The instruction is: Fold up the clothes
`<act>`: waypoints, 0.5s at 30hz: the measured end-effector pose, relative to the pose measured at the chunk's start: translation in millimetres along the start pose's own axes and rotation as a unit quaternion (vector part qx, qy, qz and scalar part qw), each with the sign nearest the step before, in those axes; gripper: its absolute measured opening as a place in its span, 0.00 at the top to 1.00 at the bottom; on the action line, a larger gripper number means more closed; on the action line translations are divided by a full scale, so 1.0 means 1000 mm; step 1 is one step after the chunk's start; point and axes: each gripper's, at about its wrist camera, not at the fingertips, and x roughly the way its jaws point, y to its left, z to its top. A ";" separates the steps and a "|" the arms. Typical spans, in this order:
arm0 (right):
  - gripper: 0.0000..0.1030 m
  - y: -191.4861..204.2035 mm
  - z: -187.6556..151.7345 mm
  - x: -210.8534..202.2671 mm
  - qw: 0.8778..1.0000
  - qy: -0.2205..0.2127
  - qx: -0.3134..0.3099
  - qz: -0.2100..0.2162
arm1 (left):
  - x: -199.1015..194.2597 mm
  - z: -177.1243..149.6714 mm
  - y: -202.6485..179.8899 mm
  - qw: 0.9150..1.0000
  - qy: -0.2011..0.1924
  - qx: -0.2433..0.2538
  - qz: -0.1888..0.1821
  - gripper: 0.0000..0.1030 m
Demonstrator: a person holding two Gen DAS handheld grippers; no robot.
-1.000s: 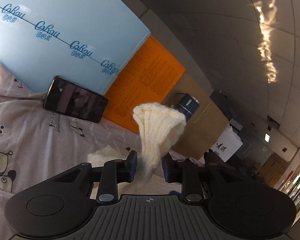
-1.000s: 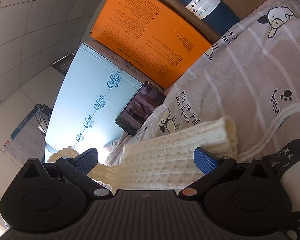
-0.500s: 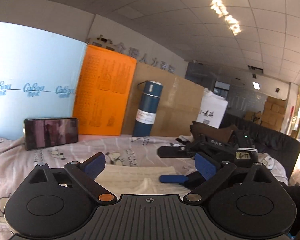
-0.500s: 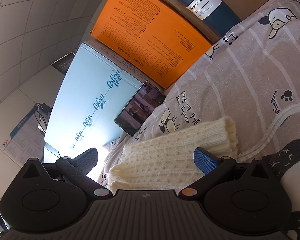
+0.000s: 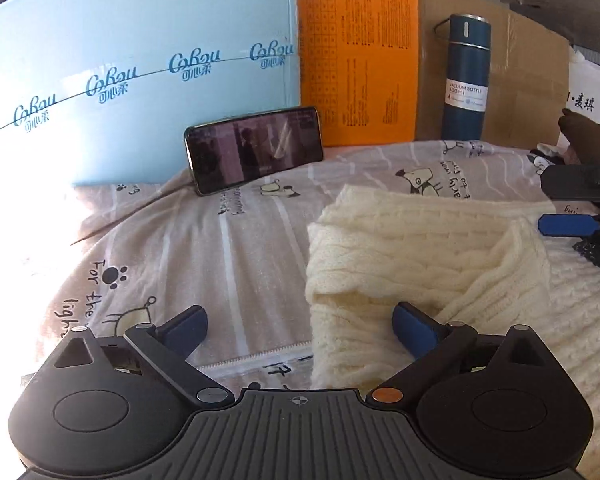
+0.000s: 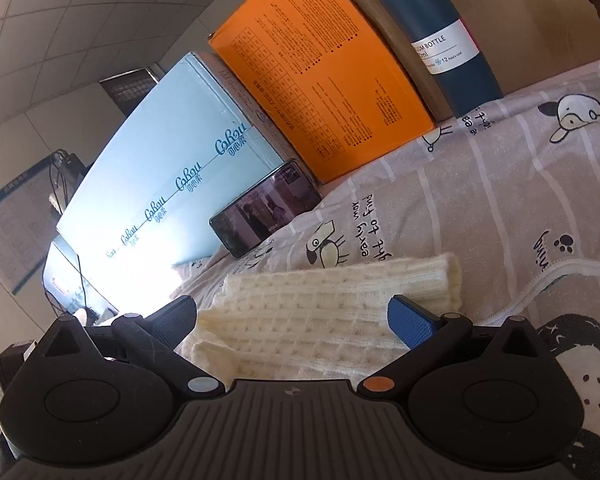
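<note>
Cartoon-print bedsheet [image 5: 236, 248] under cream knit sweater [image 5: 420, 248] — left tool [image 5: 300, 326] and right tool [image 6: 292, 316] both wide open, empty, over it.

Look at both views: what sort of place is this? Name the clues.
Probably a makeshift folding station in an office or storeroom: a bedsheet spread as work surface under a sweater, boxes propped behind, and tiled ceiling panels overhead.

Black smartphone [image 5: 254, 149] propped against pale blue printed box [image 5: 140, 68]; orange printed box [image 5: 356, 52] right of it; dark blue vacuum bottle [image 5: 465, 78] far right.
</note>
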 end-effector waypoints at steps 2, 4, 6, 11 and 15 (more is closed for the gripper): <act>0.00 0.004 -0.003 0.002 1.000 0.005 -0.020 -0.005 | 0.003 -0.001 0.001 1.000 0.008 -0.004 -0.004 0.01; 0.00 0.008 -0.006 0.004 0.999 0.010 -0.039 -0.011 | 0.003 -0.001 0.001 1.000 0.008 -0.007 -0.005 0.01; 0.00 0.012 -0.009 0.005 0.998 0.016 -0.057 -0.010 | 0.002 -0.001 -0.001 1.000 0.004 -0.005 -0.002 0.01; 0.00 0.023 -0.015 0.008 0.994 0.031 -0.100 -0.007 | -0.007 0.003 -0.006 1.000 -0.027 -0.002 0.005 0.01; 0.00 0.031 -0.020 0.010 0.990 0.044 -0.134 -0.004 | -0.028 0.008 -0.010 0.996 -0.078 -0.018 0.034 0.01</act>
